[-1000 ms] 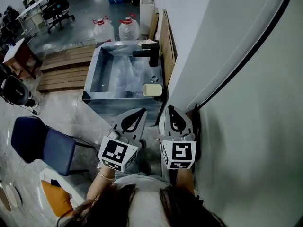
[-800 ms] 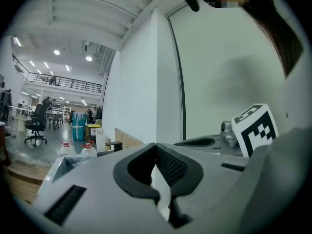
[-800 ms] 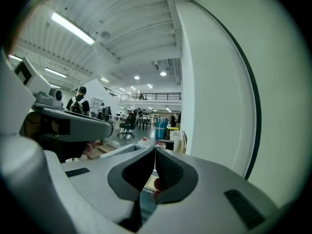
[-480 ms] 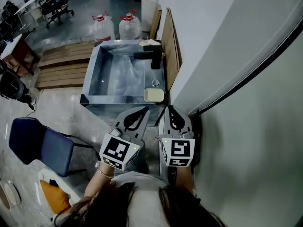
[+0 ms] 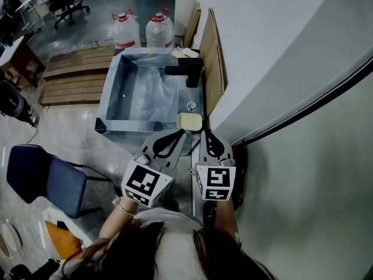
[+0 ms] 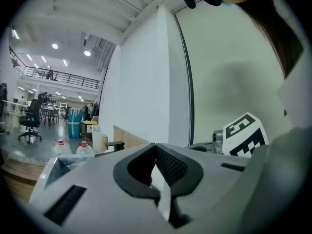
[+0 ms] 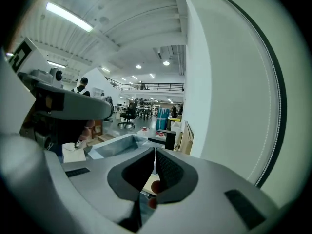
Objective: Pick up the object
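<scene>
Left gripper (image 5: 176, 135): grey hand-held two-jaw tool with marker cube; jaws pressed tip to tip, nothing between them; held just short of the sink's near edge.
Right gripper (image 5: 206, 135): same type, just beside the left one, near the white wall; jaws likewise closed and empty.
Object: pale yellow rectangular block (image 5: 189, 121), possibly soap or sponge; laid flat on the sink's near right corner, just beyond both sets of tips.
Step in hand: approach, as judged. Jaws are to be spread before descent, set astride the block's narrower sides and closed gently, so it is not nudged into the basin.
Sink: square stainless-steel basin (image 5: 113, 89).
Tap: black angular faucet (image 5: 185, 70) on the right rim, beyond the block; to be kept clear of.
Far: two clear red-capped water jugs (image 5: 126, 32).
</scene>
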`<state>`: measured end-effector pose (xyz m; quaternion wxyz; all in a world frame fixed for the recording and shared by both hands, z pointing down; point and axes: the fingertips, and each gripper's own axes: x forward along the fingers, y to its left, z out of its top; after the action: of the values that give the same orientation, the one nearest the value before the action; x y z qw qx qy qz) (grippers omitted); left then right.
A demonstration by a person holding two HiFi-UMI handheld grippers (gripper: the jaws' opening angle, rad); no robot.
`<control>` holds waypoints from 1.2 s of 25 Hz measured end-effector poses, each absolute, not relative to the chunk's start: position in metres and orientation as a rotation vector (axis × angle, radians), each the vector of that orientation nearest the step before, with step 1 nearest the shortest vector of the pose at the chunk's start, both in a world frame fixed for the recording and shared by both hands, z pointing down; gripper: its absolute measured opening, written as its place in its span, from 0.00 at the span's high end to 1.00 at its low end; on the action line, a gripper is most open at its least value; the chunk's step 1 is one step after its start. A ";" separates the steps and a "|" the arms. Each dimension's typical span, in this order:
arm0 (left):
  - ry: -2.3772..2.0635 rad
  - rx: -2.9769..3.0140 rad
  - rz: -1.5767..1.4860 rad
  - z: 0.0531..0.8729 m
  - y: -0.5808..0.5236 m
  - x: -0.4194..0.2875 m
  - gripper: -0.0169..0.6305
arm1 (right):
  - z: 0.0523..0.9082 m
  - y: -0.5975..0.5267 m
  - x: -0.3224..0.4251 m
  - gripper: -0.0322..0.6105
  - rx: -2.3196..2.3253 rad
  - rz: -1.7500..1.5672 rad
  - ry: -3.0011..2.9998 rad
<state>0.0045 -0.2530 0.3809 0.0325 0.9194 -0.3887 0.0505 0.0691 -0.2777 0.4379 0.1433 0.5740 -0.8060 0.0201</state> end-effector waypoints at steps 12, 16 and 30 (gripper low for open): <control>-1.123 2.849 0.174 0.386 -0.284 0.008 0.96 | 0.482 -0.314 0.068 0.91 1.575 0.123 -2.225; -1.101 2.853 0.179 0.389 -0.294 0.010 0.96 | 0.499 -0.325 0.072 0.90 1.568 0.157 -2.186; -1.040 2.840 0.223 0.404 -0.320 0.016 0.96 | 0.553 -0.354 0.083 0.90 1.517 0.276 -2.057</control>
<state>0.0160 -0.3196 0.4040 0.0543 0.9351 -0.3424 0.0736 0.0835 -0.3545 0.5535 0.2816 0.5661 -0.7678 0.1030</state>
